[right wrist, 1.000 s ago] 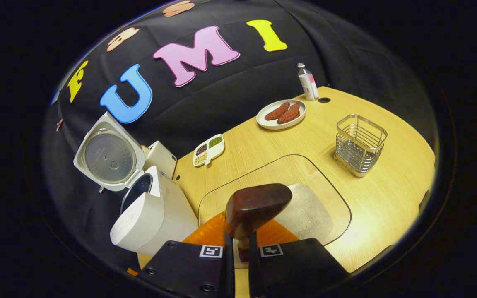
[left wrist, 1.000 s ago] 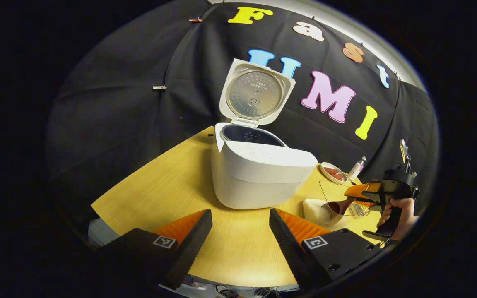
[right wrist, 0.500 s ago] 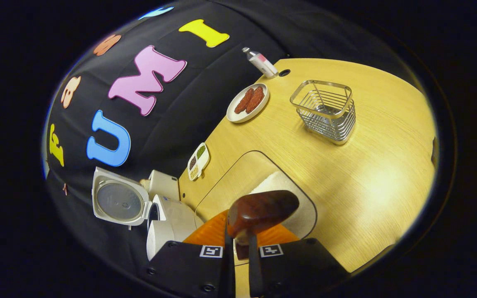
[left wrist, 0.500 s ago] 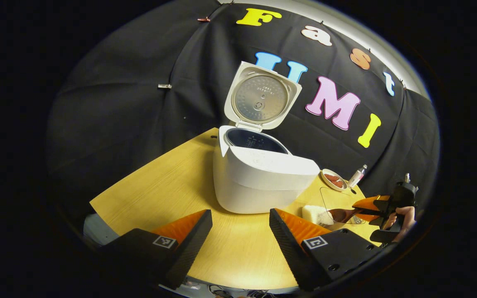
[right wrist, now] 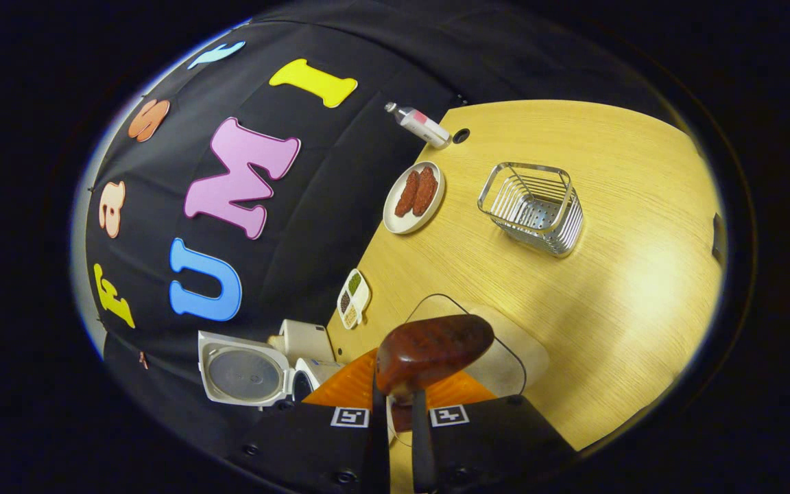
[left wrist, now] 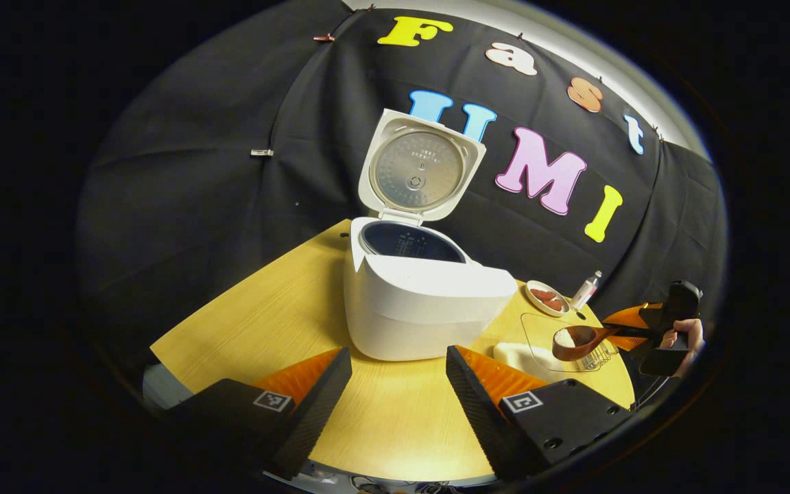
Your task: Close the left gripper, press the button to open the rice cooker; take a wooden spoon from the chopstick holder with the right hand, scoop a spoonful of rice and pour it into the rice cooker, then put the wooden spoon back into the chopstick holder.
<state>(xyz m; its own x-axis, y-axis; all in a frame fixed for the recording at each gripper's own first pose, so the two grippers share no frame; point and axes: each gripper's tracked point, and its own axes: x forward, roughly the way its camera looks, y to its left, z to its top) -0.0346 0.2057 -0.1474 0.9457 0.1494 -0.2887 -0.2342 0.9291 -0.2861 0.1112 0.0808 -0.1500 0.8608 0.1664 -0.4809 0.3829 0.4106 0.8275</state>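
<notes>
While the cooker (left wrist: 422,302) stands open with its lid (left wrist: 419,168) raised, we carry the spoon (left wrist: 577,341) in the right gripper (right wrist: 398,418). Its jaws are pressed on the handle, and the bowl sticks out straight ahead of them. In the left gripper view the bowl faces up and holds white rice, so we judge the scoop as done and the pour as next. In that same view the spoon hangs over the right end of the table (left wrist: 265,322), above the glass tray with the rice heap (left wrist: 522,353), and its long axis points toward the cooker. The pot mouth (left wrist: 412,241) lies further that way and higher than the bowl. So the right hand must lift and go forward along the handle line, keeping the bowl level, then tip over the pot. The left gripper (left wrist: 398,384) waits near the front edge, jaws spread and holding nothing. The holder (right wrist: 532,206) stands empty further along the table, near the plate (right wrist: 414,197).
</notes>
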